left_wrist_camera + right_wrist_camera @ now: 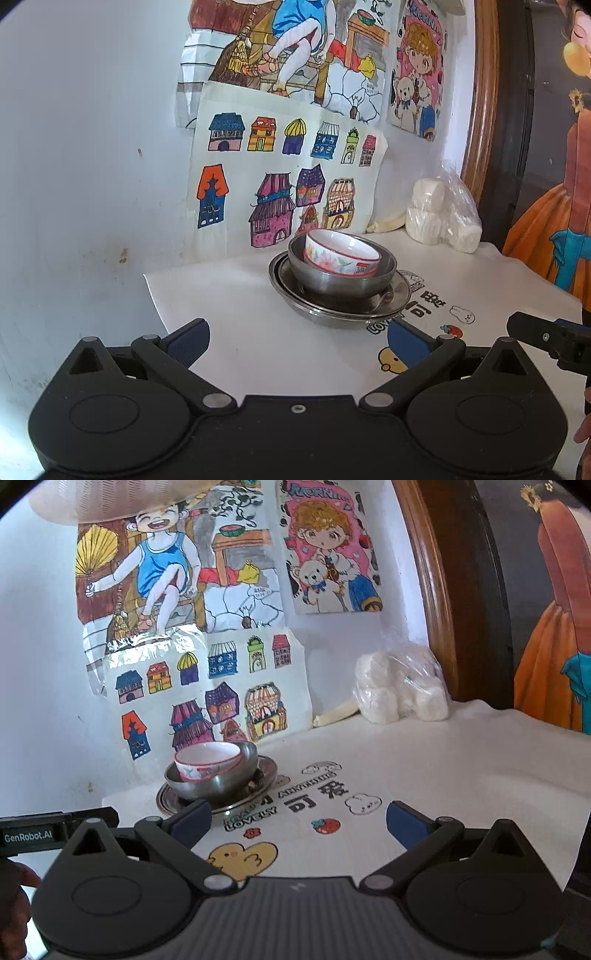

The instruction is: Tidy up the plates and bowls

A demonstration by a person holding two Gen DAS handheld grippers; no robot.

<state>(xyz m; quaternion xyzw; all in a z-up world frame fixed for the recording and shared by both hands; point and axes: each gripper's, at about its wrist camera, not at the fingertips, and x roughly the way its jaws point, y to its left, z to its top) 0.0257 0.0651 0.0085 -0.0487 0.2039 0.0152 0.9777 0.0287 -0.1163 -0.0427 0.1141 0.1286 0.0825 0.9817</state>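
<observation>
Left gripper (298, 341) and right gripper (298, 823) hover side by side, jaws spread wide, holding nothing.

Ceramic bowl (341, 254): white, red rim line, floral print in pink and pale green on its outer wall. Steel bowl (340, 282) and steel plates (332, 314): plain grey metal, unpatterned. Worktop cover (443, 775): white, printed with a yellow duck, red strawberry, black lettering. Wall drawings (280, 177): houses in blue, orange, purple, yellow. Both grippers: black bodies, dark blue pads (190, 341).
</observation>
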